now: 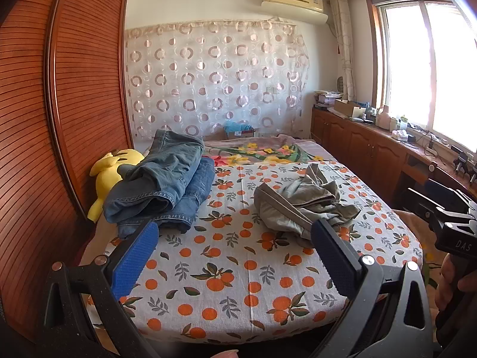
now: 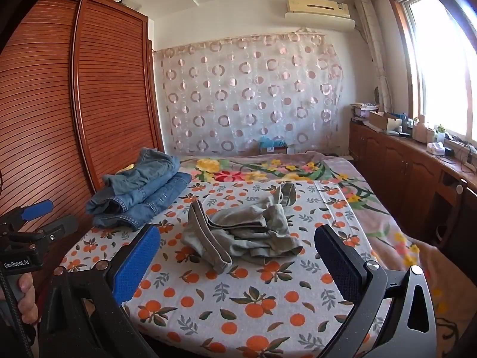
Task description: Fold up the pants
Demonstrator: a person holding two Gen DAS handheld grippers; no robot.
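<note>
Evidently both grippers, left gripper (image 1: 232, 232) and right gripper (image 2: 237, 238), are hovering with jaws apart, facing the crumpled grey pants (image 2: 241, 232) lying on the bed (image 2: 238, 304), awaiting flattening.

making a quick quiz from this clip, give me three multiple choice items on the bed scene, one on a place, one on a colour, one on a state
1. Where does the denim stack lie?
A. on the bed's wardrobe side
B. on the window-side counter
C. on the floor

2. What colour are the crumpled pants in the middle of the bed sheet?
A. red
B. grey
C. black

3. How do both grippers' jaws stand?
A. shut on the pants
B. shut on nothing
C. open, holding nothing

Answers:
1 A, the stack sits at the sheet's edge near the slatted wardrobe.
2 B, the heap is pale grey.
3 C, the left gripper and right gripper show wide gaps, with the pants lying beyond them.
</note>
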